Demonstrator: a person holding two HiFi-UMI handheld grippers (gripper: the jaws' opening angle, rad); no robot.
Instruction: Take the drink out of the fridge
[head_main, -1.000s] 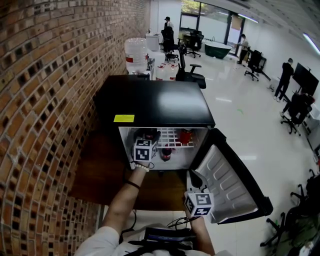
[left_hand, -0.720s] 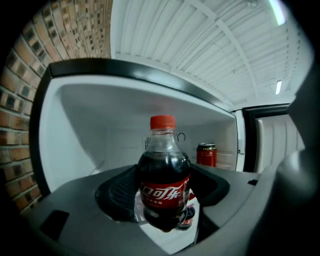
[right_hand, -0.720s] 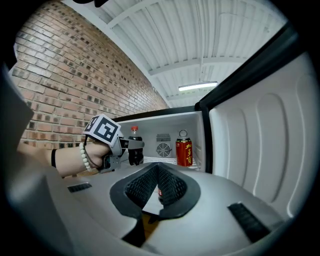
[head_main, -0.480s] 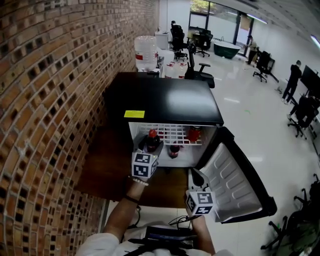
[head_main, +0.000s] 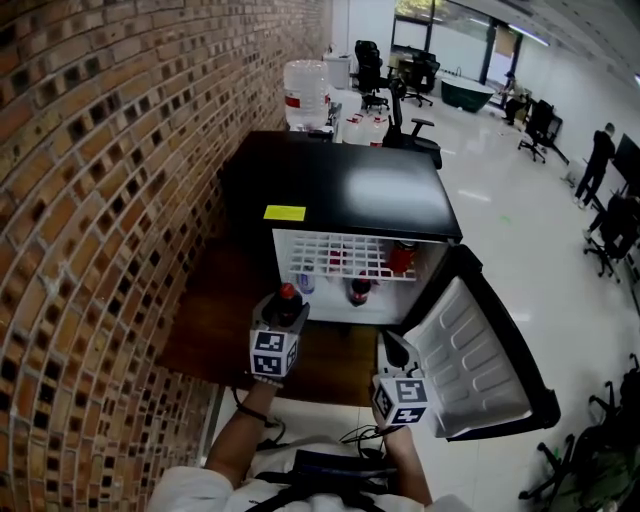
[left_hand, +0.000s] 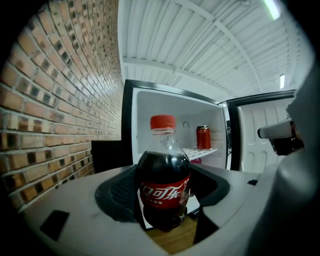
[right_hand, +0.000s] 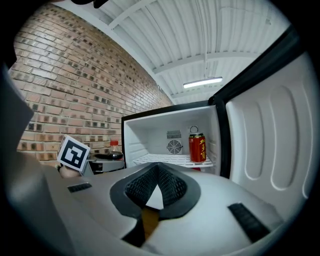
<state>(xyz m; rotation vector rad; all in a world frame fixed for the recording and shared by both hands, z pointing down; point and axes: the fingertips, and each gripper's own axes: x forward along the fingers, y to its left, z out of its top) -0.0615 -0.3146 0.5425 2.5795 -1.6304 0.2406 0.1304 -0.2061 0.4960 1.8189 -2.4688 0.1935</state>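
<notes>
A cola bottle (left_hand: 164, 165) with a red cap stands upright between the jaws of my left gripper (left_hand: 165, 200), which is shut on its body. In the head view the bottle (head_main: 289, 297) and left gripper (head_main: 284, 314) hang in front of the open black fridge (head_main: 340, 190), outside its cavity. A red can (head_main: 400, 258) and another cola bottle (head_main: 360, 290) remain inside. My right gripper (head_main: 392, 352) sits lower right, near the open door (head_main: 470, 350). Its jaws (right_hand: 157, 172) meet at the tips with nothing between them. The red can (right_hand: 197, 147) stands on the white wire shelf.
A curved brick wall (head_main: 110, 200) runs along the left. The fridge stands on a wooden floor patch (head_main: 210, 320). Water jugs (head_main: 305, 95) stand behind it. Office chairs (head_main: 410, 135) and people are far off on the white floor at the right.
My left gripper has drawn back out of the fridge toward me with the cola bottle in it. The right gripper has hardly moved.
</notes>
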